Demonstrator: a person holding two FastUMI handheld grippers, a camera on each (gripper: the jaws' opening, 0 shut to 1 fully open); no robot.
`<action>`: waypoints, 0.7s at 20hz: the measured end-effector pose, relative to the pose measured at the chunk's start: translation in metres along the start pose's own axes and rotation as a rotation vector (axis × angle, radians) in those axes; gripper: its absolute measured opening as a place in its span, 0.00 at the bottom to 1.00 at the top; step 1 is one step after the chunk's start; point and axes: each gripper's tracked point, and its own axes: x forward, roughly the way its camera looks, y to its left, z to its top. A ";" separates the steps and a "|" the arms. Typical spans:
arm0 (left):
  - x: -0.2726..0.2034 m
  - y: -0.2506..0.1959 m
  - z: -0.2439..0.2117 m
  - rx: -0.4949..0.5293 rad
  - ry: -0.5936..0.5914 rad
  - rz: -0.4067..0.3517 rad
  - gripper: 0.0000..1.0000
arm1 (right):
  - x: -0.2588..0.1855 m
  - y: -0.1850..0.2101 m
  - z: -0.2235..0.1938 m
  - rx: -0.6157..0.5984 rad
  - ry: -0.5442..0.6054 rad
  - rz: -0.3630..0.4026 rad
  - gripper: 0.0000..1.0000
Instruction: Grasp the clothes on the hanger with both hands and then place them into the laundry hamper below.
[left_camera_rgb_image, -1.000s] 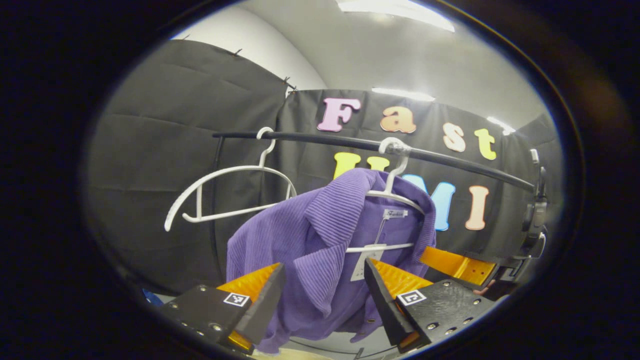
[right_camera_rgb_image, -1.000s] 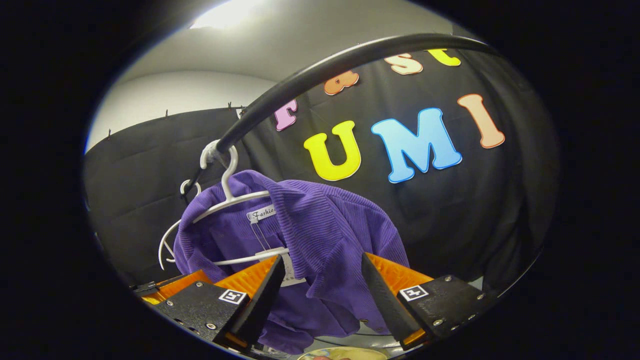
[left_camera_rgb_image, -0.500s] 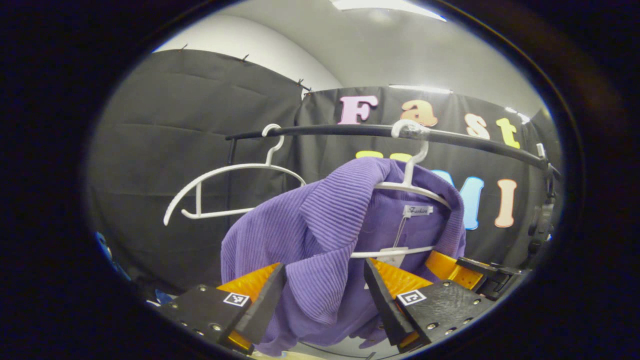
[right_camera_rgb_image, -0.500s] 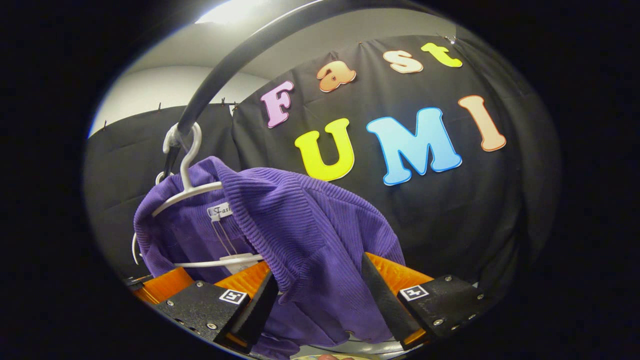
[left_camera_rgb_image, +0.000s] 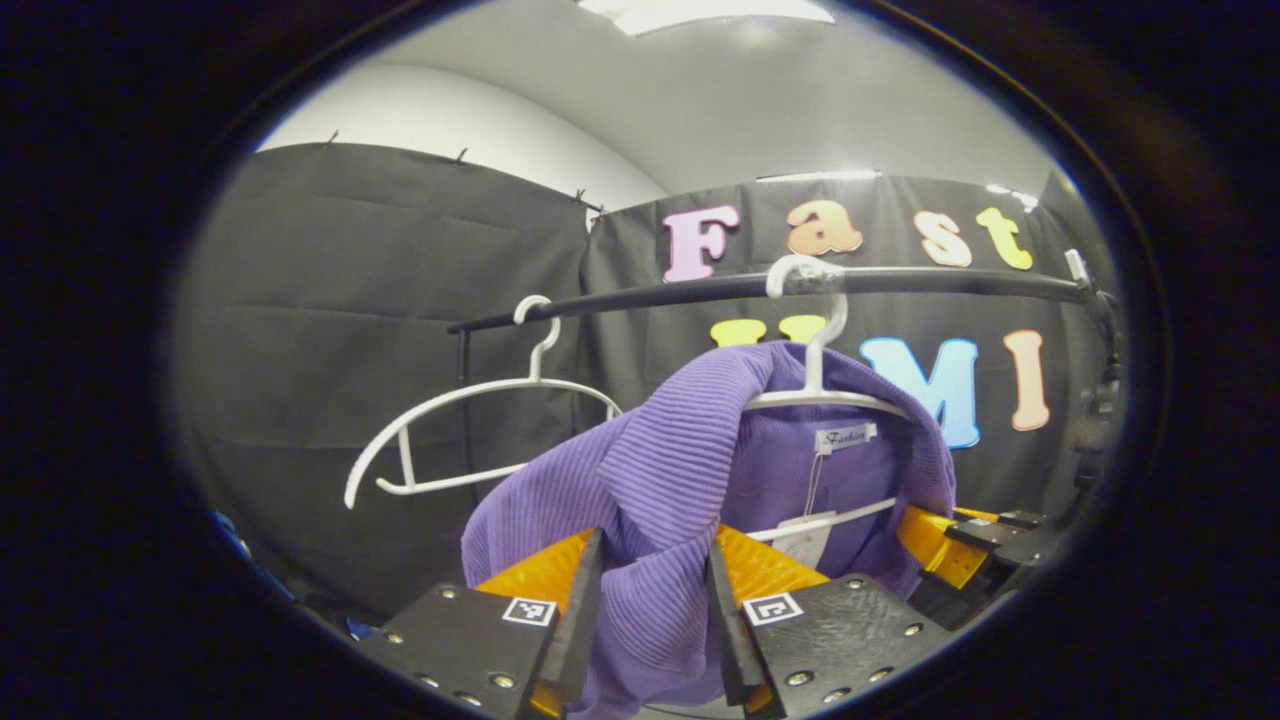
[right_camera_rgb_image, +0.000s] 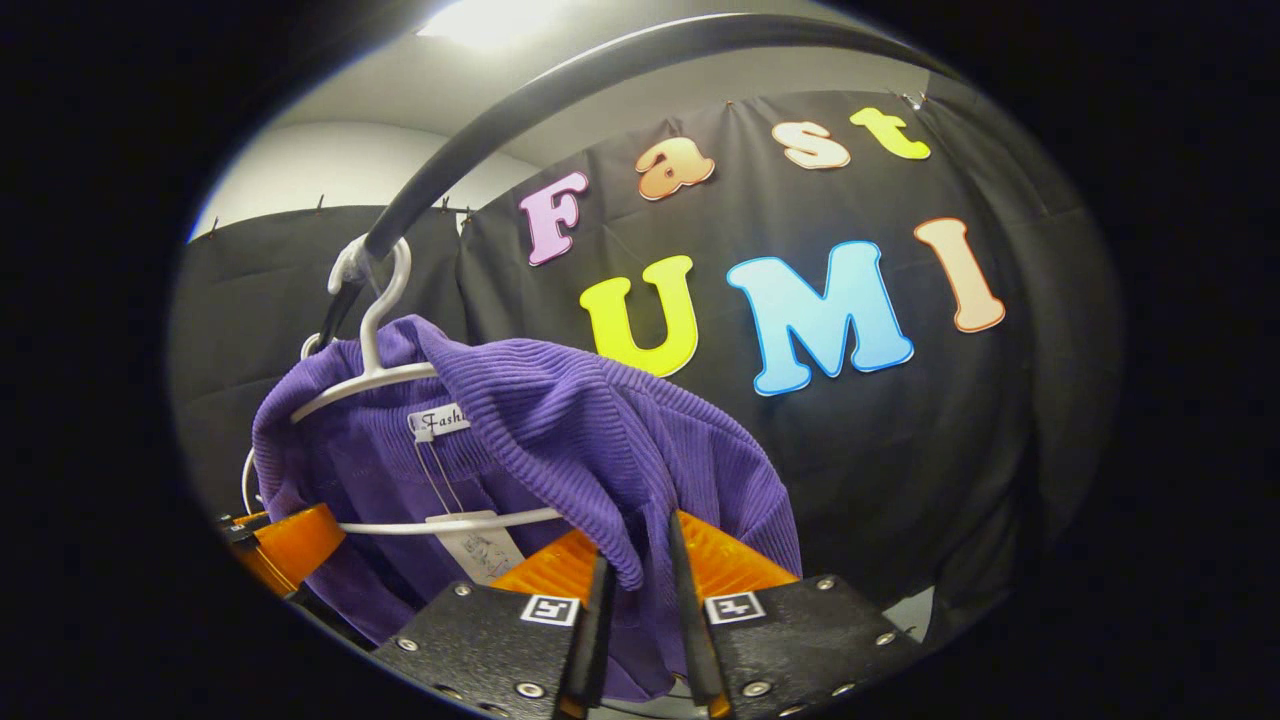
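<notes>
A purple ribbed garment hangs on a white hanger from a black rail. My left gripper is shut on a fold of the garment's near shoulder, cloth filling the gap between its fingers. In the right gripper view the same garment drapes over its hanger below the rail. My right gripper is shut on the other shoulder's hanging edge. A white tag dangles inside the collar. Each view also catches the other gripper beyond the garment: the right gripper, and the left gripper.
An empty white hanger hangs on the same rail, left of the garment. Black cloth walls close off the back and sides. The rail arcs close overhead in the right gripper view.
Both grippers have closed: their fingers stood wide apart around the garment's shoulders before and now pinch the cloth. The left gripper view has tilted slightly down.
</notes>
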 end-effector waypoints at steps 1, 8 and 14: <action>0.001 0.002 -0.003 -0.015 0.009 -0.005 0.46 | 0.001 -0.004 0.002 -0.004 0.002 -0.018 0.24; -0.007 -0.005 0.003 -0.120 -0.012 -0.221 0.12 | -0.005 -0.014 0.007 -0.034 0.016 -0.041 0.00; -0.024 0.023 0.025 -0.245 -0.086 -0.293 0.07 | -0.012 -0.025 0.017 -0.096 -0.023 -0.136 0.00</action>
